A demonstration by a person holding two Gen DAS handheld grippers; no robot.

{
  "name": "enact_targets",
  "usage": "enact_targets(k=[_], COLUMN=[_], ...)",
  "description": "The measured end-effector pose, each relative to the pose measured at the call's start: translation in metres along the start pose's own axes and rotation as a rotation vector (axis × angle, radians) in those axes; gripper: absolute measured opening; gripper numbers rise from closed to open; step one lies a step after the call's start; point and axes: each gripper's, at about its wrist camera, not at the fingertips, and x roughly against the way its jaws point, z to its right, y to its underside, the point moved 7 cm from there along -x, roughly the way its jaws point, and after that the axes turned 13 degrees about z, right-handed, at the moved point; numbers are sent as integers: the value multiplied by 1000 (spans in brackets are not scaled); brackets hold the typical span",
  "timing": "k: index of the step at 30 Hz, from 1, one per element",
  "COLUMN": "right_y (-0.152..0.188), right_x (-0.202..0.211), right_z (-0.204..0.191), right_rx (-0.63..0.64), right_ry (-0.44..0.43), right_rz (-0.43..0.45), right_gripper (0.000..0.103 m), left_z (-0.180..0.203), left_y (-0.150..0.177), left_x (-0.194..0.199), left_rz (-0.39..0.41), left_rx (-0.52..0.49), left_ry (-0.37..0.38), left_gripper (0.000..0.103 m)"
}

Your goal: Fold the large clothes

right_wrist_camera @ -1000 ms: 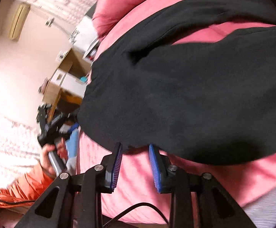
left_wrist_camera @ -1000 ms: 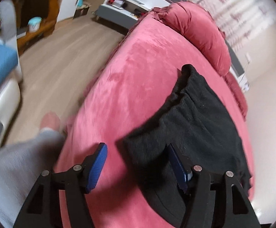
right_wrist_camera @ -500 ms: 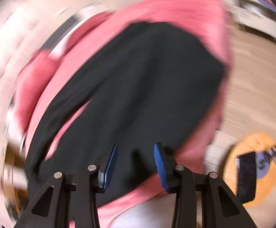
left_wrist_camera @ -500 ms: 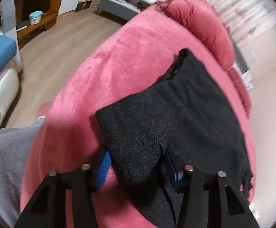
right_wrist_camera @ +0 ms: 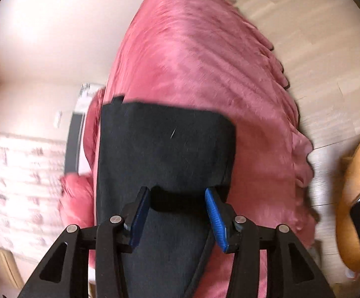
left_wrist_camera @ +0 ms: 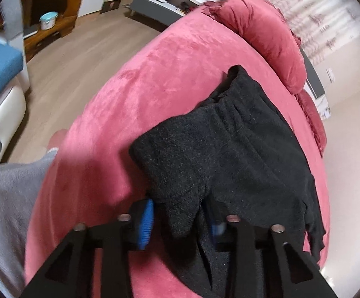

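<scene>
Black garment [left_wrist_camera: 229, 154]: lies part-folded on pink bed cover [left_wrist_camera: 135, 94]; long axis runs away toward red pillow [left_wrist_camera: 267, 37]; near end gathered in left gripper [left_wrist_camera: 182, 219], fingers closed on it; right gripper [right_wrist_camera: 177, 213] spread wide, astride cloth, gripping nothing; advice: carry the fold over level, edges matched.

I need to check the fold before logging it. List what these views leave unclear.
- Left wrist view: the black garment drapes over the left gripper, hiding its right pad; whether it pinches the cloth cannot be told.
- Right wrist view: motion blur; the garment's near end is cut off by the bottom edge behind the right gripper.
- Garment type: unclear in both.
</scene>
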Motion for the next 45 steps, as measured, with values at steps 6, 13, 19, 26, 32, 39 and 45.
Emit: enact_targets(k=[6, 13, 19, 26, 32, 39, 45], right_y=[-18, -12, -12, -38, -56, -65, -54], right_x=[4, -16, -20, 29, 72, 98, 102], right_z=[31, 44, 27, -35, -98, -108, -68], right_rx=[-134, -255, -241, -72, 15, 1, -98], right_ry=[20, -182, -188, -270, -367, -372, -308], right_rz=[69, 4, -5, 43, 81, 111, 109], right_gripper=[51, 52, 21, 8, 7, 7, 7], left_z=[-2, 17, 26, 25, 28, 13, 9], left_y=[23, 46, 43, 23, -4, 7, 11], left_x=[8, 6, -1, 16, 33, 27, 36], left_rz=[-16, -45, -111, -107, -52, -66, -69], left_rx=[8, -59, -14, 116, 157, 163, 130], left_ry=[18, 31, 48, 134, 213, 214, 248], left_gripper=[54, 60, 14, 11, 11, 11, 10])
